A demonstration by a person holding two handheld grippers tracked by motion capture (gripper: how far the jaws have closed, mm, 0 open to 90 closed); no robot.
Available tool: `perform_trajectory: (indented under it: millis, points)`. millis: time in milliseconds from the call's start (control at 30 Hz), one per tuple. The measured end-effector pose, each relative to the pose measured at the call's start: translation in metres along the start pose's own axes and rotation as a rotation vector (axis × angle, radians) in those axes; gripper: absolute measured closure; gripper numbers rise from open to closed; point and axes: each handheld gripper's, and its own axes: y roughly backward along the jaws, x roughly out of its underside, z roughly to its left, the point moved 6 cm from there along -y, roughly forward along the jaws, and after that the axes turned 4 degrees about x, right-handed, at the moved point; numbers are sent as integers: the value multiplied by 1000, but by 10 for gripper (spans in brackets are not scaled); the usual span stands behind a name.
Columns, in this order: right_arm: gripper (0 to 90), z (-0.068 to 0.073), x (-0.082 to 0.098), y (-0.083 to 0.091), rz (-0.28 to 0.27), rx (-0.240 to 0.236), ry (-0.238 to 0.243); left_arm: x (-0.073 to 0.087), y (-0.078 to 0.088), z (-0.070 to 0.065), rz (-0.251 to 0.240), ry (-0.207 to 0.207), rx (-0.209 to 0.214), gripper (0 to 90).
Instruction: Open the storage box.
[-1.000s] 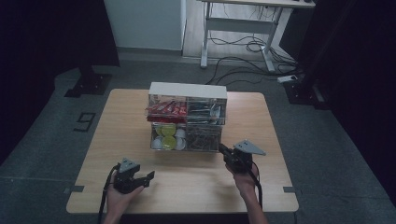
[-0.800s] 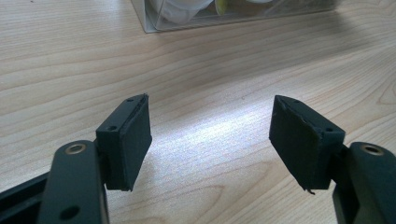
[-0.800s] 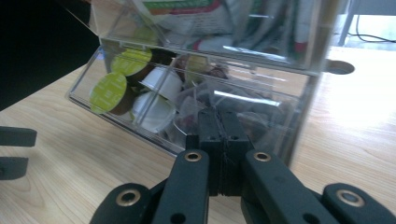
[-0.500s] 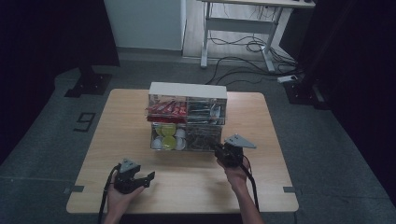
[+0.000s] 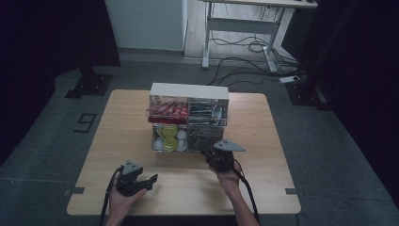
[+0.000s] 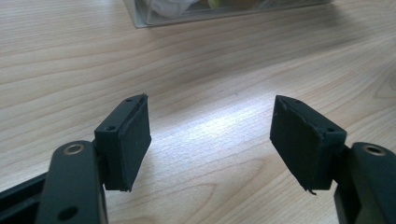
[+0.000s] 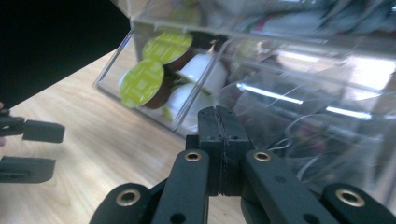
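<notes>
Standing mid-table, the clear organizer [image 5: 189,123] looks stiff, slick and light; right gripper [image 5: 207,154], jaws pressed together, nears its lower right drawer front, left gripper [image 5: 151,179] gaping wide

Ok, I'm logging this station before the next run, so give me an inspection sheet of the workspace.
Surface: wooden table, bare around the organiser.
Job's things: clear drawer organiser mid-table; green-lidded pods in its lower left drawer.
Clutter: nothing seen.
Grippers: left gripper open, empty, near the front edge; right gripper shut, empty, tip at the organiser's lower right drawer.
Cables: one trails from each gripper; loose cables on the floor behind.
Surroundings: grey floor, desk frame, dark drapes.
</notes>
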Motion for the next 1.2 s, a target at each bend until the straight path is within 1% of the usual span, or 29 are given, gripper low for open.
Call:
perform_trajectory:
  millis: [133, 267, 333, 600, 767, 867, 900, 967, 1033, 1200]
  points:
    - [888, 5, 9, -7, 27, -9, 4, 0, 0, -1, 3, -4, 6, 289]
    - [888, 6, 16, -11, 49, -16, -5, 0, 1, 0, 1, -1, 2, 289]
    - [888, 7, 20, -13, 59, -31, -2, 0, 1, 0, 2, -1, 3, 289]
    - [888, 6, 34, -19, 106, -28, -6, 0, 0, -1, 3, -3, 4, 289]
    - [888, 2, 38, -21, 116, -25, -18, 0, 0, 0, 6, -4, 1, 289]
    - [887, -2, 41, -22, 122, -14, -20, 0, -1, -1, 8, -5, 3, 288]
    - [887, -5, 42, -22, 123, -3, -16, 0, -1, 0, 8, -4, 2, 287]
    - [888, -6, 42, -22, 123, 2, -16, 0, -1, 0, 7, -4, 2, 287]
    - [888, -11, 42, -21, 115, 20, -17, 0, 0, 1, 6, -1, -1, 287]
    - [888, -12, 41, -20, 113, 23, -19, 1, -1, 0, 11, -2, 1, 287]
